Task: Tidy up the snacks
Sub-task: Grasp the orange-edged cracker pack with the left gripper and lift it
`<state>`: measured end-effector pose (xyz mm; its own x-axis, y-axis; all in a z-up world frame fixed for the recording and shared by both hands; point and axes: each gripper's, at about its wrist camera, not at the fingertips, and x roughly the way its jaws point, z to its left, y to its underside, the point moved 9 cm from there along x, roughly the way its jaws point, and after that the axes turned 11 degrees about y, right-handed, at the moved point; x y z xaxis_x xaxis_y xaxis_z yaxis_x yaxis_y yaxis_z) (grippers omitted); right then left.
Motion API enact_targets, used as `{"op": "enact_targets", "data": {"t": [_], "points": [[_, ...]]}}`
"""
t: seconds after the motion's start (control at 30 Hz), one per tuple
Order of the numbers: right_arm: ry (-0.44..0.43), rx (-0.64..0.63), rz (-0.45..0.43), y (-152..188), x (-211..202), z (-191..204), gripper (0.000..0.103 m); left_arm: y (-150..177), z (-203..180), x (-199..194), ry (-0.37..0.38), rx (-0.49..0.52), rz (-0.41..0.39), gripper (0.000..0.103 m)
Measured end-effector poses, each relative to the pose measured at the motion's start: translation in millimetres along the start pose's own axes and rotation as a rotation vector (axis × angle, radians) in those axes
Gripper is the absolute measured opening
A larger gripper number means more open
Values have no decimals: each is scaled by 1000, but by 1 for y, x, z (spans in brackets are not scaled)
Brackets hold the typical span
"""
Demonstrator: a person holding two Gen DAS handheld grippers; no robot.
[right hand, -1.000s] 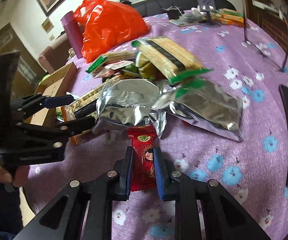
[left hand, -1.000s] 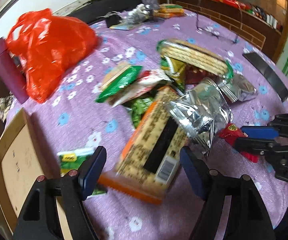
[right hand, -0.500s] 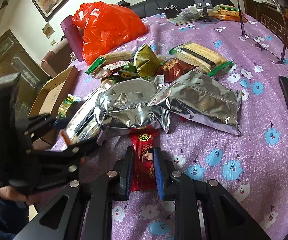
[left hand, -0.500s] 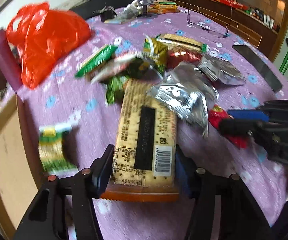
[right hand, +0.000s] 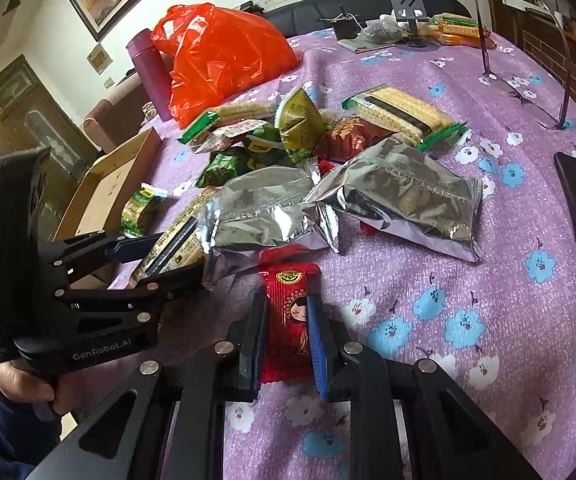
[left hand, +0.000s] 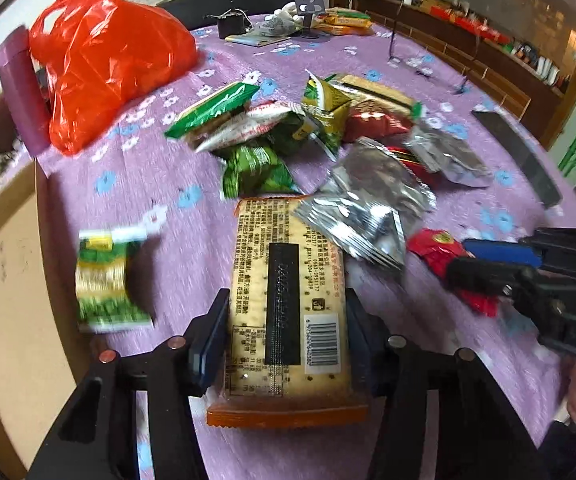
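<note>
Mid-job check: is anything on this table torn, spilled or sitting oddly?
Nothing looks torn or spilled. The snacks lie in a loose heap, one silver packet overlapping the cracker pack in the left tongs. A green packet lies apart near the table edge.

The left gripper [left hand: 285, 322] points steeply down at the table, its two blue pads clamped on the long sides of a cracker pack [left hand: 285, 300]. The right gripper [right hand: 285, 332] tilts down too, its jaws squeezed on a small red packet [right hand: 288, 320]. A hand [right hand: 27, 384] grasps the left gripper's handle from below.
</note>
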<state>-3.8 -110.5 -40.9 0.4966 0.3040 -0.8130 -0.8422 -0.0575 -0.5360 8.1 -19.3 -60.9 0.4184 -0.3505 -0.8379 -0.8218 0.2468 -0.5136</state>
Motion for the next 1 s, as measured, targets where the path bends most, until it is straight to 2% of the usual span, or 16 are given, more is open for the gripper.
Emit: {"op": "enact_targets", "data": {"t": [0.13,0.4,0.43,0.47,0.5,0.53,0.6,0.63,0.7,0.73,0.77,0.83,1.0], "points": [[-29,-21,-11,1,-7,13,21,10,3,-19,61,-38,-29,53],[-58,-79,-33,-4,-16,47,21,9,18,-57,72,-80,-111,52],[-62,-85,-34,-5,-17,51,21,9,20,-61,72,-87,-122,50],[-63,-89,-33,-5,-17,53,21,8,23,-66,67,-96,-133,29],[-65,-94,-32,-5,-17,55,21,9,27,-69,74,-104,-135,19],[-64,-99,-32,-5,-17,58,21,10,29,-71,97,-119,-129,14],[-60,-102,-36,-7,-18,60,21,12,35,-69,76,-117,-108,14],[-61,-100,-37,-7,-19,60,21,14,35,-67,57,-102,-96,17],[-60,-91,-41,-9,-20,60,21,18,30,-61,77,-84,-66,47],[-59,-88,-42,-8,-20,58,21,20,26,-58,84,-78,-54,79],[-60,-84,-41,-8,-20,58,21,20,23,-57,74,-60,-57,89],[-59,-77,-37,-7,-19,56,21,20,17,-54,42,-15,-58,89],[-61,-75,-32,-4,-18,54,21,19,8,-37,24,32,-18,89]]}}
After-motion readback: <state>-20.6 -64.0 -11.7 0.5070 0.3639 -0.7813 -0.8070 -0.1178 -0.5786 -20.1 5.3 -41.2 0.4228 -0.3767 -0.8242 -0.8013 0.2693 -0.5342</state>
